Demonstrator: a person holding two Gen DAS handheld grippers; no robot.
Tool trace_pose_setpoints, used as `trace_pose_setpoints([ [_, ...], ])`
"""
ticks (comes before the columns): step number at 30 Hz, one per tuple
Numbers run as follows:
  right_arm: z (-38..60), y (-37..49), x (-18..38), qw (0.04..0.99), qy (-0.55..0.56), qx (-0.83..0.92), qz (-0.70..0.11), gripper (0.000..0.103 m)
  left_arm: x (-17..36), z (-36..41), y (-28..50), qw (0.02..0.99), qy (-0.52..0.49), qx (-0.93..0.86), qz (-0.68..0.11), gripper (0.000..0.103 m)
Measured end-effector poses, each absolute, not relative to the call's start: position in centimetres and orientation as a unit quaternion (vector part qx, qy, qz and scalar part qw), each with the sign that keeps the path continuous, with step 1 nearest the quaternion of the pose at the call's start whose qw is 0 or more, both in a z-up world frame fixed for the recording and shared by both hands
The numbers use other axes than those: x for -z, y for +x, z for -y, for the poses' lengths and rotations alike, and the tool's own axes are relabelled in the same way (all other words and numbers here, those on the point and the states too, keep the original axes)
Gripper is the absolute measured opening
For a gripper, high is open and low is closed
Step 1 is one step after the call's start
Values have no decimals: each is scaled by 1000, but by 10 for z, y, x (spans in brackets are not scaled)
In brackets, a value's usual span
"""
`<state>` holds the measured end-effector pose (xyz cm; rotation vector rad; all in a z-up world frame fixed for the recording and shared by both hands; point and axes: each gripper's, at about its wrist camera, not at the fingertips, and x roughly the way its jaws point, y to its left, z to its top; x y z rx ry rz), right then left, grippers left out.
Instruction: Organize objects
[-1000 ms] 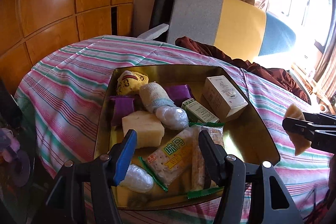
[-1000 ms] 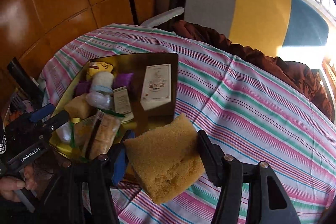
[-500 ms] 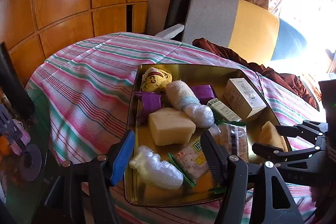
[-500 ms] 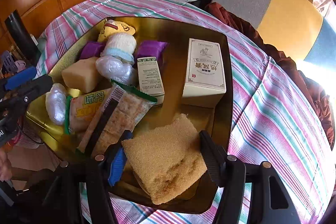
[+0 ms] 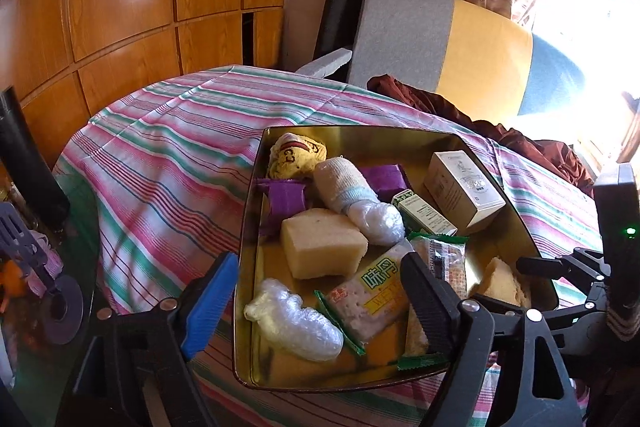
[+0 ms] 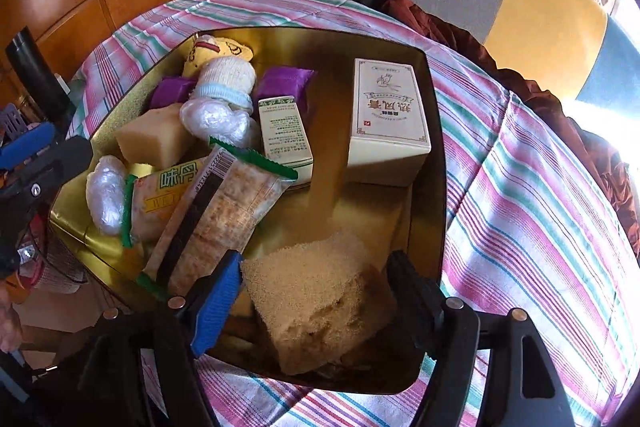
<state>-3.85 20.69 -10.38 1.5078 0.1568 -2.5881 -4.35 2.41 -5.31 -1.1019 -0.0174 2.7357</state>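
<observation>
The right gripper (image 6: 316,307) has carried a tan sponge (image 6: 320,303) from beside the gold tray (image 6: 436,147) to low inside its near corner; its jaws look parted, the sponge apparently let go. The left gripper (image 5: 320,291) hovers spread and empty. Placement looks nearly finished.

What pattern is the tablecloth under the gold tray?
The tablecloth has pink, green and white stripes; the right wrist view shows it best.
</observation>
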Motion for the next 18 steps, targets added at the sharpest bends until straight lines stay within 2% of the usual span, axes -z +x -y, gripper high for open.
trace_pose_setpoints([
  [3,-210,-31,93,56,481,874,-40,80,50,-27,-40,97,-367,-925,4,90],
  [9,-222,-17,71,-2,442,897,14,82,47,-34,-34,98,-365,-926,-6,103],
  [18,-236,2,50,-90,397,912,45,82,31,-43,-16,105,-345,-933,-6,103],
])
